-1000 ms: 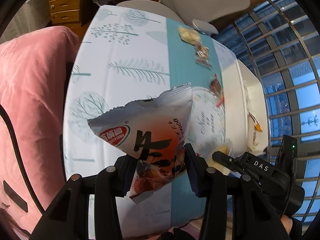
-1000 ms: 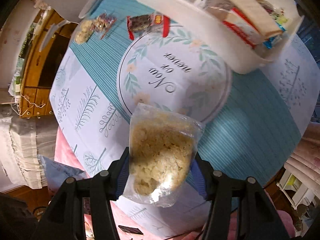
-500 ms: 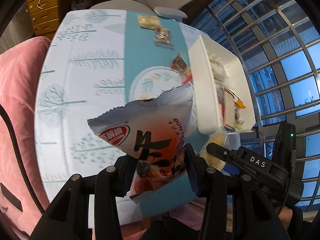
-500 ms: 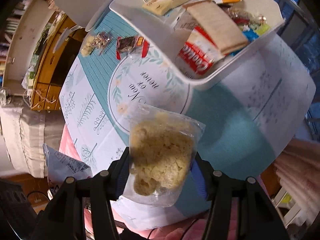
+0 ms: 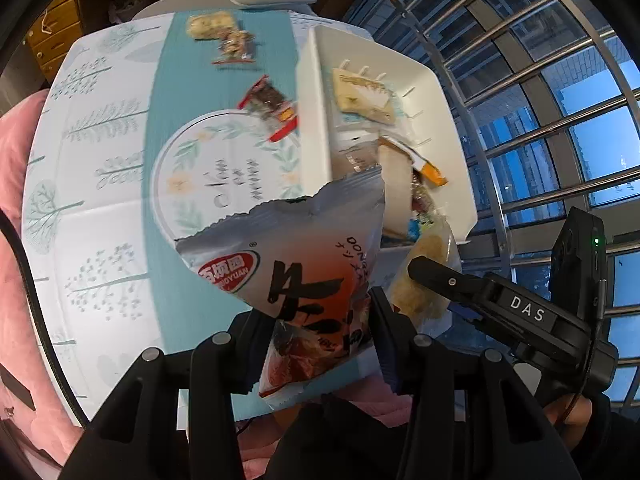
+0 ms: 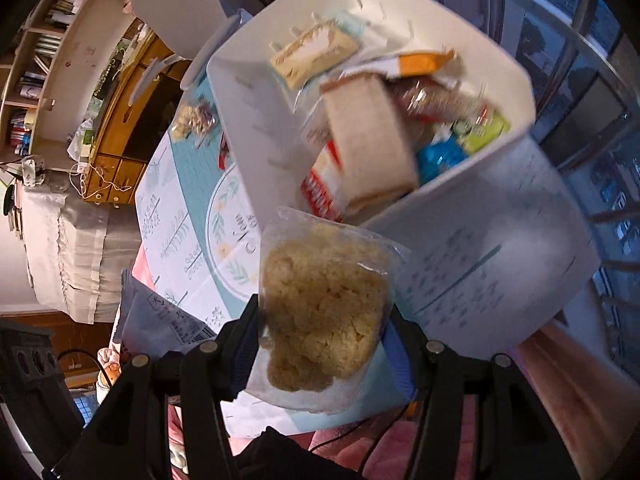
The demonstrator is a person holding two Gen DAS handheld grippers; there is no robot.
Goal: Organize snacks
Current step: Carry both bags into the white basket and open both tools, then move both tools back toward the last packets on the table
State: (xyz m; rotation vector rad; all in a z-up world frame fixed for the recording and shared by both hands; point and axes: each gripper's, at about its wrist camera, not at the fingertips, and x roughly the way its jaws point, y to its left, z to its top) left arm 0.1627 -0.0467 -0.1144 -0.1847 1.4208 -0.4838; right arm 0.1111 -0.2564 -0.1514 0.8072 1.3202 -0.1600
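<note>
My left gripper point(image 5: 320, 340) is shut on a silver and orange snack packet point(image 5: 296, 264) with a red logo, held above the table near the white bin point(image 5: 316, 92). The right gripper point(image 6: 320, 344) is shut on a clear bag of pale puffed crackers point(image 6: 320, 316), just short of the white bin point(image 6: 248, 120). That bin holds several snack packs, among them a beige box point(image 6: 368, 144). In the left wrist view the right gripper's body point(image 5: 516, 312) and the cracker bag point(image 5: 424, 276) show at the right.
Three small wrapped snacks lie on the teal runner: a red-ended one point(image 5: 272, 108) by the bin and two point(image 5: 224, 36) at the far end. A window grille point(image 5: 560, 80) stands behind the bin. A pink cushion point(image 5: 12, 160) borders the table's left side.
Both grippers have carried their packets across the table toward the white bin and a little higher. The bin now fills more of both views. Both grips are unchanged.
</note>
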